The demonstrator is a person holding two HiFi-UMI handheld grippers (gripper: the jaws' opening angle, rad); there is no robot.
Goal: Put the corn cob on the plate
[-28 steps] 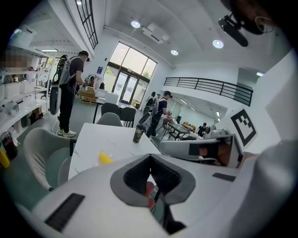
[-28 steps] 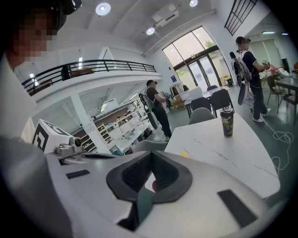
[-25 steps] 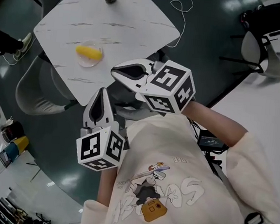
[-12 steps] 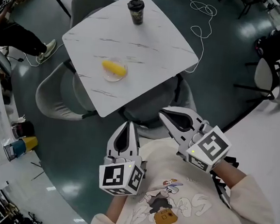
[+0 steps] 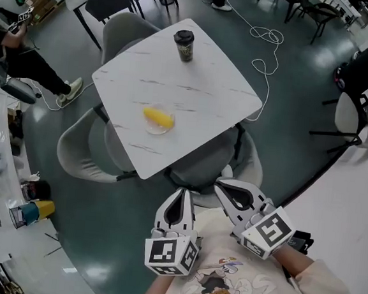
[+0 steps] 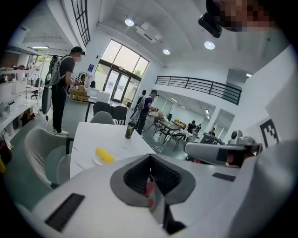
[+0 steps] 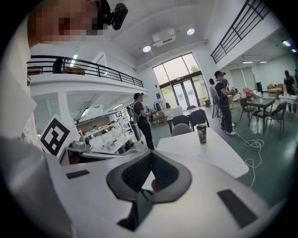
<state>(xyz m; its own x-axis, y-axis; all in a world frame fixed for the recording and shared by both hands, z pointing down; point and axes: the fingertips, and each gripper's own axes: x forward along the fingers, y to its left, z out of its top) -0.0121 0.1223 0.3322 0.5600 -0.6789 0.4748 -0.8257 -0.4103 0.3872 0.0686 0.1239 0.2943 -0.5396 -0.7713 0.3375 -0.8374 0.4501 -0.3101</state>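
The desk [image 5: 201, 93] stood well clear of the left claw [image 5: 182, 195] and right claw [image 5: 223, 187] — both closed, empty, drawn back toward the person's chest. The cob [image 5: 158, 116] lay on the plate [image 5: 157, 130] — the task looked done.

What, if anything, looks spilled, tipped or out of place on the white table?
Nothing stands out. The corn cob lies on the clear plate, the dark cup stands upright, and no spill shows on the table.

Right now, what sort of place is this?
Probably a large open office canteen or lounge: marble-look table with a takeaway cup, grey chairs around it, a railed mezzanine overhead.
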